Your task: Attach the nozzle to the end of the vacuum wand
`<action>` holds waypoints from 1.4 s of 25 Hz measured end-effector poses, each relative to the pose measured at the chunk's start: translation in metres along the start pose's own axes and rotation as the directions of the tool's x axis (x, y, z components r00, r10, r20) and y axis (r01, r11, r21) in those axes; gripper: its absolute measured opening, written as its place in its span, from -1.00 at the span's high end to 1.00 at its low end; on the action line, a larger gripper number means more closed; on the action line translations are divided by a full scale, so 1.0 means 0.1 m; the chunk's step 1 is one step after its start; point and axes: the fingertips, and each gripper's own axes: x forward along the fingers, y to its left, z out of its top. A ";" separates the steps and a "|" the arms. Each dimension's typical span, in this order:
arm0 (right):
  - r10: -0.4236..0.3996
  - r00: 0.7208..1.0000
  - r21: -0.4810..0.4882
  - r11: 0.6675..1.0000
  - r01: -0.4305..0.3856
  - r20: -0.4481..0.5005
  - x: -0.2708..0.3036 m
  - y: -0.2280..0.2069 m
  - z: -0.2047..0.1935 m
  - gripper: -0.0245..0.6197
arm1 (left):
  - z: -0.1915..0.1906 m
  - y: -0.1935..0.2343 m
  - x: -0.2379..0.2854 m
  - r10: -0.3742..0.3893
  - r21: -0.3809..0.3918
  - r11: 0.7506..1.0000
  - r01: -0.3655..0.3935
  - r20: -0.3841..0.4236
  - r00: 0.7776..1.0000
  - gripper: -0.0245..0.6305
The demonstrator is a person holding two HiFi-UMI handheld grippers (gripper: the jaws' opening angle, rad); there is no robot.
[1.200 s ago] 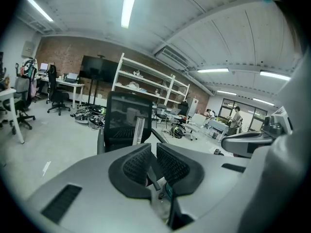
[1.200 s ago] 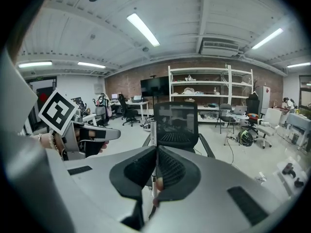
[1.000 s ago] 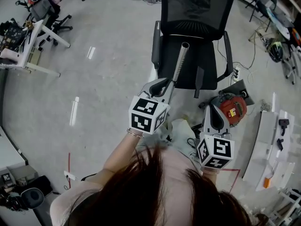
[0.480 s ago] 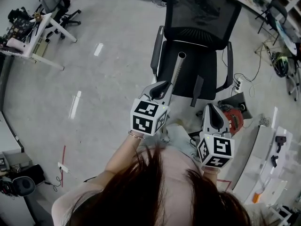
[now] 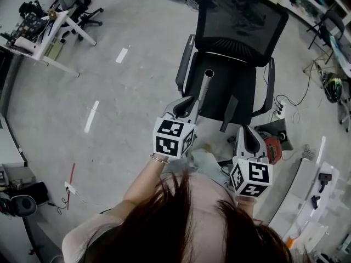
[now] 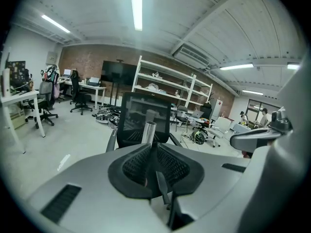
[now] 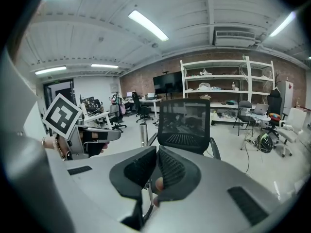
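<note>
left tool (image 5: pixel 187 102) clamped on the vacuum wand (image 5: pixel 205 86), open end held out over the office chair (image 5: pixel 241 15). right tool (image 5: pixel 249 133) jaws together (a small pale thing (image 7: pixel 158 184) between them, unidentified). slim black piece on the seat, likely the nozzle (image 5: pixel 228 114). risk: wand pivots in the grip when pushed, nozzle seats crooked.

Head view steeply down; all 3 share chair (image 5: pixel 241 21)
</note>
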 end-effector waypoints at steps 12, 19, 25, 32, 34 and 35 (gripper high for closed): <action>0.070 0.997 -0.049 0.996 -0.072 -0.038 0.26 -0.32 0.04 0.84 | -0.02 0.06 0.42 0.081 -0.048 0.995 -0.082 -0.008 0.997 0.78; 0.077 0.996 -0.065 0.995 -0.080 -0.052 0.34 -0.51 0.00 0.84 | -0.04 0.09 0.64 0.108 -0.048 0.993 -0.108 -0.010 0.994 0.70; 0.073 0.996 -0.063 0.995 -0.076 -0.059 0.34 -0.58 -0.04 0.84 | -0.11 0.11 0.78 0.116 -0.041 0.992 -0.118 -0.032 0.993 0.58; 0.054 0.996 -0.055 0.997 -0.058 -0.074 0.33 -0.68 -0.12 0.84 | -0.16 0.14 1.00 0.142 -0.006 0.990 -0.142 -0.044 0.989 0.51; 0.048 0.996 -0.052 0.997 -0.052 -0.076 0.32 -0.69 -0.14 0.84 | -0.17 0.15 1.05 0.153 0.010 0.988 -0.153 -0.047 0.987 0.50; 0.046 0.996 -0.050 0.997 -0.050 -0.077 0.31 -0.70 -0.15 0.84 | -0.17 0.16 1.07 0.159 0.018 0.987 -0.159 -0.048 0.986 0.50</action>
